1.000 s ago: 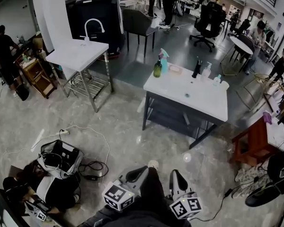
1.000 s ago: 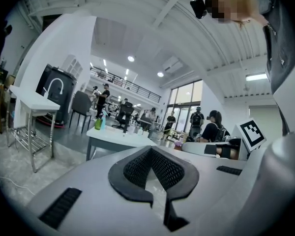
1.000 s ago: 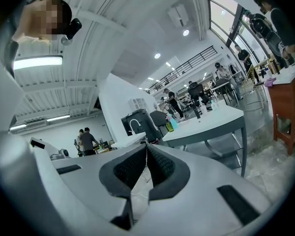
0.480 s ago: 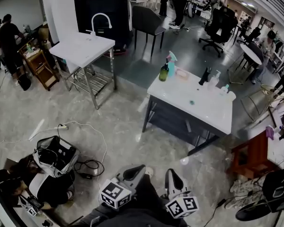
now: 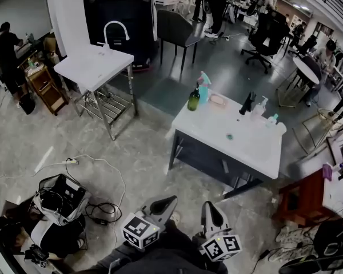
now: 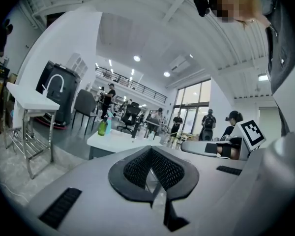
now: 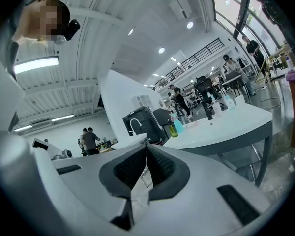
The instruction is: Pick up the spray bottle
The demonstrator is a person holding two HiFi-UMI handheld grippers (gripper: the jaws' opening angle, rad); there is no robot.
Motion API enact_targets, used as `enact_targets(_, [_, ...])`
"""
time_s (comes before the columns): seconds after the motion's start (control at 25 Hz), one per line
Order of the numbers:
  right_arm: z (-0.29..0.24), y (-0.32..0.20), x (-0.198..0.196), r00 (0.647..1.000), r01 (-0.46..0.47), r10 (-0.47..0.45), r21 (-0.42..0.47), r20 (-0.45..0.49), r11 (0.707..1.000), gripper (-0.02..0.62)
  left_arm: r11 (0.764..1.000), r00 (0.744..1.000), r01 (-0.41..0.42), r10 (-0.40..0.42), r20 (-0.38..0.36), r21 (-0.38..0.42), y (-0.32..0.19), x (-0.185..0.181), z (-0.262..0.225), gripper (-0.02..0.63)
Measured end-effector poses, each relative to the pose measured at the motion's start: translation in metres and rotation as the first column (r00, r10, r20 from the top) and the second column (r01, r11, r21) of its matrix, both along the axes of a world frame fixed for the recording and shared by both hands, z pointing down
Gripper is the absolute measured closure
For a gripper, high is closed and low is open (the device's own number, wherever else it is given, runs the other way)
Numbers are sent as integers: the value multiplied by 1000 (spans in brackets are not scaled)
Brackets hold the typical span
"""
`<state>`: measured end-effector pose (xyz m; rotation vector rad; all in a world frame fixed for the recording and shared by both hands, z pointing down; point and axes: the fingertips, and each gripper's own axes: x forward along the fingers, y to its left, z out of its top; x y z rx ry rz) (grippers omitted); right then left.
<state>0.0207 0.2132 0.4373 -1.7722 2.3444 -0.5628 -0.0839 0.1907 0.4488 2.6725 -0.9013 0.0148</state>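
Observation:
The spray bottle is teal with a pink trigger and stands at the far left corner of the white table, right beside a green bottle. Both grippers are held low at the bottom of the head view, well short of the table and pointing towards it. My left gripper is shut and holds nothing; my right gripper is also shut and holds nothing. In the left gripper view the spray bottle is small and distant beyond the left gripper. In the right gripper view the spray bottle lies beyond the right gripper.
On the table also stand a dark bottle, a white pump bottle, a pink dish and small bottles. A sink table stands at the left. Bags and cables lie on the floor; a red-brown stool stands at the right.
The white table and its bottles have drawn nearer and lower in the head view as the person walks towards them. Both grippers stay shut and low.

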Motion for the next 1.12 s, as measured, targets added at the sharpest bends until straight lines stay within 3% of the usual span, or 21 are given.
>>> enact_targets(0.28, [1,-61,21,1000,16,-16,1,12,1000,584,999,999,35,-35,4,3,-56,14,-2,603])
enact_targets(0.64, [-1,-132,32,994,105,-105,27,2,994,584,992,992,126,-126,-10,21,-118,24,-3,603])
enact_targets(0.92, [11,-147,49,992,123,-123,21,12,992,584,990,990,142,-143,-8,-6,-132,44,14,603])
enact_targets(1.12, [14,-139,70,997,69,-69,11,26,998,584,995,995,99,-100,-5,-11,-128,63,15,603])
